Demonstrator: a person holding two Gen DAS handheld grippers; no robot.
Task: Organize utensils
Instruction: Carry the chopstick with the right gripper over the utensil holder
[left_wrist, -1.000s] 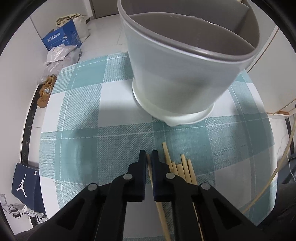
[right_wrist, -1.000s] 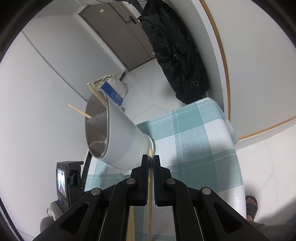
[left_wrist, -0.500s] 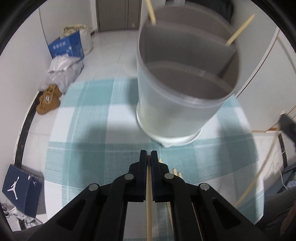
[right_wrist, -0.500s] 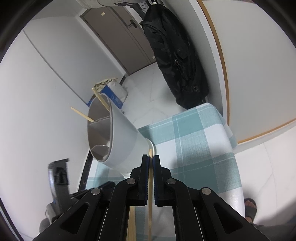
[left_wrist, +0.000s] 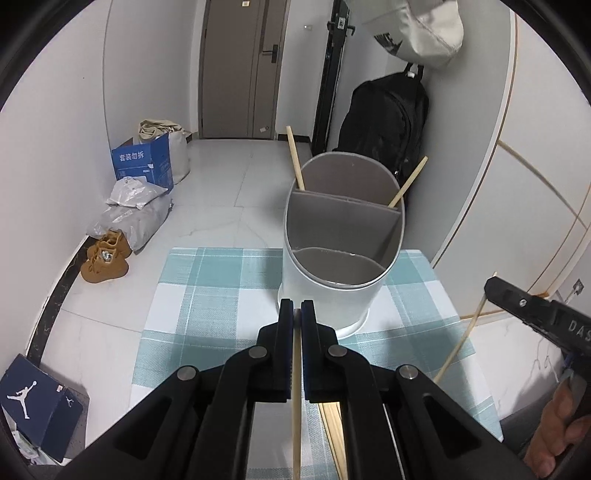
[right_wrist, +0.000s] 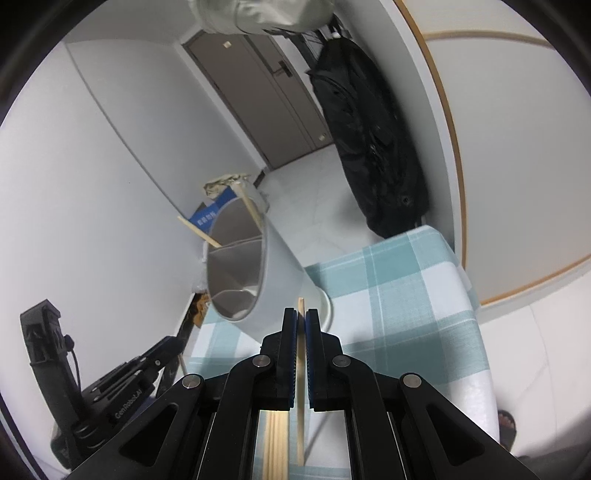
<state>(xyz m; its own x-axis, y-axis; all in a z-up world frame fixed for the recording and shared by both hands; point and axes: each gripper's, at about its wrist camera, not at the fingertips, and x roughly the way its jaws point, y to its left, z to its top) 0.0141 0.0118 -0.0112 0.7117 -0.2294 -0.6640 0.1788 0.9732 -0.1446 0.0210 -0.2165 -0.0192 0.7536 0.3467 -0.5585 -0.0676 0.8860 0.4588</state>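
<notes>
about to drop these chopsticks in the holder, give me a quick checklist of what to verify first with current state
1. Left tongs shut on a chopstick: ok.
2. Right tongs shut on a chopstick: ok.
3. Holder upright on the checked tablecloth: ok.
4. Near compartment free to take chopsticks: ok, looks empty; the two chopsticks already in stand behind the divider.
5. Left chopstick tip over the holder's opening: not ok, the tongs are short of the rim.
6. Spare chopsticks on the table clear of the tongs: cannot tell, mostly hidden.
</notes>
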